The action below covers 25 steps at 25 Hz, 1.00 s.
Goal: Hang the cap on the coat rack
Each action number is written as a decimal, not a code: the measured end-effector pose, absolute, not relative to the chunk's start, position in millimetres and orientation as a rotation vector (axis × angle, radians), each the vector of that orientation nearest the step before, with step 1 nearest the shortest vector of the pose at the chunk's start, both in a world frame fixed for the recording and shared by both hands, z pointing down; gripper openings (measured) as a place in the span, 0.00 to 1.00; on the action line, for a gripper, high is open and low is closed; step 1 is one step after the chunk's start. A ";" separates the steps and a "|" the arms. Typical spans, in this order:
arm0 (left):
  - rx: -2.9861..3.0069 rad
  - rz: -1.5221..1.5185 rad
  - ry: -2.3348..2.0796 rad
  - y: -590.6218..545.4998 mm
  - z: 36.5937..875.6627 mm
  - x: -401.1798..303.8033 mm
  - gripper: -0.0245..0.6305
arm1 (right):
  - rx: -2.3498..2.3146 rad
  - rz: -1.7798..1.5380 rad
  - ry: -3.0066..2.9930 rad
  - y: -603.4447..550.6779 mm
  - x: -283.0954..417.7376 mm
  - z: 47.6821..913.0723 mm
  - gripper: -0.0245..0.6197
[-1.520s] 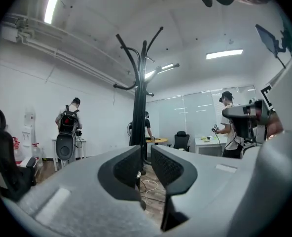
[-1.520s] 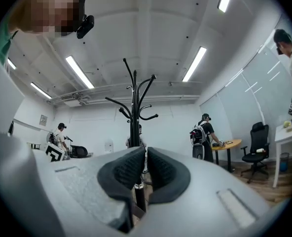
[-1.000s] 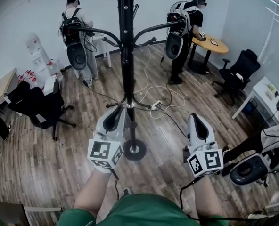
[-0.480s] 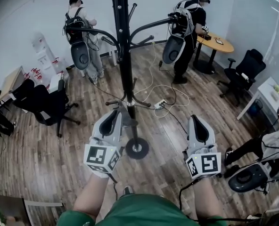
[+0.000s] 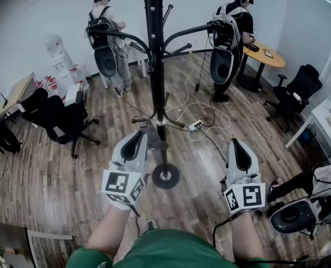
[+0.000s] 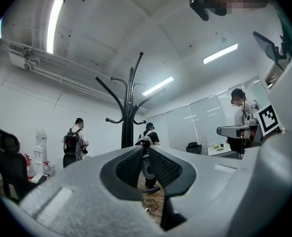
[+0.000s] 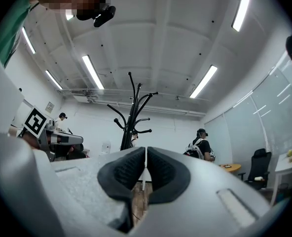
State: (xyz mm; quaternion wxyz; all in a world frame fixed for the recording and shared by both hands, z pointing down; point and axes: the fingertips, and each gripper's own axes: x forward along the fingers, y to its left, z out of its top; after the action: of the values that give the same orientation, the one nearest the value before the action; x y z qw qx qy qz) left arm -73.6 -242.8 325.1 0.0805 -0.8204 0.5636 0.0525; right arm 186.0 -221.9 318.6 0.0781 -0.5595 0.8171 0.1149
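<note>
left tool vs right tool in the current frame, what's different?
Left tool sits in line with the coat rack pole in the head view; right tool is off to the side, over wood floor. Left tool's pads meet at the tips with a wedge of gap behind; right tool's pads lie nearly flush, with only a thin slit. Shared: both shut, both empty, no cap in any view.

Green shirt point(image 5: 171, 251), white hand-held grippers point(image 5: 145, 132) point(image 5: 235, 142), square-marker cubes point(image 5: 122, 184), black ribbed pads point(image 6: 129, 167)

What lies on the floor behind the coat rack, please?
White cables and a power strip lie on the wood floor behind the coat rack; farther back stand one person and another person. Its pole hides a strip of floor.
</note>
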 end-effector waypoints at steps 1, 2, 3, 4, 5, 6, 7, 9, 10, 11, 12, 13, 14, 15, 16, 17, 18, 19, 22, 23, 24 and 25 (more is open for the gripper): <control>-2.452 0.157 1.688 -242.9 325.0 -74.4 0.11 | -1.674 0.343 2.449 -222.2 185.4 318.8 0.06; -2.450 0.156 1.690 -243.1 325.0 -74.9 0.11 | -1.673 0.343 2.451 -222.4 185.2 318.9 0.06; -2.449 0.155 1.692 -243.5 325.1 -75.1 0.11 | -1.673 0.344 2.451 -222.7 185.3 319.0 0.06; -2.448 0.156 1.694 -244.0 325.5 -74.8 0.11 | -1.672 0.344 2.452 -222.9 185.6 319.0 0.06; -2.448 0.157 1.695 -244.7 326.2 -74.2 0.11 | -1.671 0.345 2.452 -223.2 186.1 318.8 0.06; -2.449 0.158 1.696 -245.5 327.0 -73.3 0.11 | -1.669 0.344 2.452 -223.5 186.7 318.5 0.06; -2.451 0.157 1.696 -246.3 327.8 -72.3 0.11 | -1.667 0.341 2.452 -223.6 187.0 318.0 0.06; -2.452 0.153 1.697 -247.4 328.9 -70.8 0.11 | -1.666 0.344 2.453 -224.2 188.1 318.1 0.06; -2.453 0.150 1.696 -247.8 329.5 -70.3 0.11 | -1.667 0.351 2.454 -224.4 188.9 318.7 0.06; -2.453 0.148 1.696 -248.0 330.1 -70.1 0.11 | -1.669 0.356 2.455 -224.4 189.3 319.1 0.06; -2.453 0.147 1.696 -248.1 330.8 -70.3 0.11 | -1.670 0.360 2.456 -224.2 189.4 319.4 0.06; -2.454 0.145 1.697 -248.5 331.6 -70.9 0.11 | -1.671 0.362 2.456 -224.1 189.0 319.7 0.06; -2.454 0.143 1.699 -249.0 332.5 -71.8 0.11 | -1.671 0.362 2.456 -224.3 188.5 320.0 0.06; -2.454 0.141 1.701 -249.8 333.4 -72.7 0.11 | -1.671 0.361 2.455 -224.8 188.0 320.2 0.06; -2.454 0.139 1.702 -250.7 334.2 -73.4 0.11 | -1.671 0.359 2.454 -225.5 187.7 320.4 0.06; -2.455 0.137 1.703 -251.6 335.0 -73.9 0.11 | -1.671 0.357 2.453 -226.3 187.6 320.8 0.06; -2.457 0.136 1.703 -252.2 335.8 -74.3 0.11 | -1.672 0.354 2.453 -227.0 187.5 321.3 0.06; -2.458 0.135 1.703 -252.7 336.8 -74.9 0.11 | -1.673 0.352 2.453 -227.5 187.1 321.9 0.06; -2.462 0.139 1.705 -253.9 339.7 -78.9 0.11 | -1.676 0.349 2.455 -229.1 184.1 323.6 0.06; -2.463 0.140 1.707 -254.7 340.8 -80.8 0.11 | -1.678 0.349 2.456 -229.6 182.6 324.0 0.06; -2.464 0.140 1.710 -255.6 342.0 -82.8 0.11 | -1.679 0.349 2.457 -230.2 181.1 324.5 0.06; -2.465 0.139 1.712 -256.6 343.2 -84.9 0.11 | -1.680 0.350 2.458 -230.7 179.5 324.8 0.06</control>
State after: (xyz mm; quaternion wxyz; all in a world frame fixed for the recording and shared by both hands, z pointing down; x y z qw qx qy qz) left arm -84.9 -256.6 343.2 0.0685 -0.8186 0.5684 0.0463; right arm 179.5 -230.7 324.8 0.0718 -0.5591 0.8178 0.1164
